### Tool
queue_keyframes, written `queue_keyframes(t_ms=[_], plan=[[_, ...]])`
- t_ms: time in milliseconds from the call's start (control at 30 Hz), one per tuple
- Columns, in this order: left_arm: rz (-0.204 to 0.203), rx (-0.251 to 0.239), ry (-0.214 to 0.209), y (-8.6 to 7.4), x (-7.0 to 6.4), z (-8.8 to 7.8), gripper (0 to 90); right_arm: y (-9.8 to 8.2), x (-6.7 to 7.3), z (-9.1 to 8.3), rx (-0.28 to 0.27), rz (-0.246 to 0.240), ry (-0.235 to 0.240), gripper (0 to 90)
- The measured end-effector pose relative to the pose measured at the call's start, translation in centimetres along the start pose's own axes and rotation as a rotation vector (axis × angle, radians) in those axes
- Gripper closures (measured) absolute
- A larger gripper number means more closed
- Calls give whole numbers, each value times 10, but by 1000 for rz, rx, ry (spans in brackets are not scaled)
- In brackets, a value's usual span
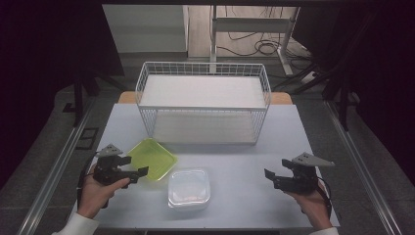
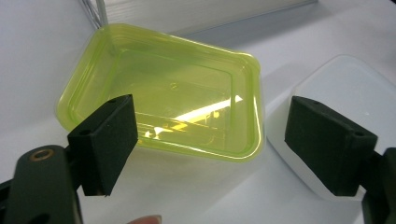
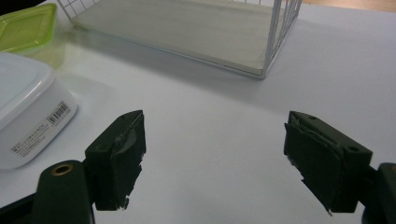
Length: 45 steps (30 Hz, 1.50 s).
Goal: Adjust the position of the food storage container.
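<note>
A translucent green container [image 1: 152,158] [image 2: 173,93] lies on the grey table [image 1: 244,156] at the left, its corner also in the right gripper view [image 3: 25,25]. A clear white lidded box [image 1: 189,188] [image 2: 355,88] [image 3: 28,116] sits just right of it, toward the front. My left gripper [image 1: 135,166] [image 2: 212,149] hovers at the green container's near left edge, jaws open, nothing between them. My right gripper [image 1: 272,178] [image 3: 215,158] is held over bare table at the right, jaws open and empty, pointing toward the white box.
A white wire rack [image 1: 203,100] [image 3: 196,32] with two shelf boards stands at the back centre of the table. Metal rails [image 1: 54,166] run along both table sides. Cables lie on the floor behind.
</note>
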<state>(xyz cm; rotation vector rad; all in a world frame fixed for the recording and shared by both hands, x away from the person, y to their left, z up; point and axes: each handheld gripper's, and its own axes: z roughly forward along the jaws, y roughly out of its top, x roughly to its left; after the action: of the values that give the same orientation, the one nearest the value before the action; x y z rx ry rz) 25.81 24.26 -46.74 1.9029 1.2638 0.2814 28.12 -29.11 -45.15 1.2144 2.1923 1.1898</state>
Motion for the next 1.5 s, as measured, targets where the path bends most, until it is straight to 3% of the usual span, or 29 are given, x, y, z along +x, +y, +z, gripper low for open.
queue_keyframes(t_ms=[233, 433, 600, 800, 933, 1100, 1133, 1233, 1367, 1500], plan=[[6, -13, -13, 3, -2, -5, 171, -2, 2, 1, 21, -9, 9, 206], [38, 1, -27, 10, -5, -14, 171, -2, 4, 2, 35, -16, 21, 201], [71, 16, -11, 11, -6, -20, 193, -2, 4, 4, 42, -19, 21, 199], [93, 81, -53, 7, -2, -20, 247, -2, 3, 5, 48, -18, 10, 199], [113, 125, -41, 1, -5, -17, 292, -4, 3, 5, 54, -21, 6, 199], [118, 158, -13, -3, -4, -14, 447, -4, 4, 6, 61, -25, 4, 197], [120, 203, 3, -4, -4, -14, 506, -4, 4, 6, 62, -27, 2, 197], [118, 247, 27, -6, -1, -12, 686, -4, 4, 6, 62, -26, 0, 197], [114, 317, -34, -13, 3, -6, 815, -4, 4, 7, 70, -25, -6, 197], [117, 345, -60, -16, 3, -1, 889, -5, 4, 8, 76, -26, -8, 197]])
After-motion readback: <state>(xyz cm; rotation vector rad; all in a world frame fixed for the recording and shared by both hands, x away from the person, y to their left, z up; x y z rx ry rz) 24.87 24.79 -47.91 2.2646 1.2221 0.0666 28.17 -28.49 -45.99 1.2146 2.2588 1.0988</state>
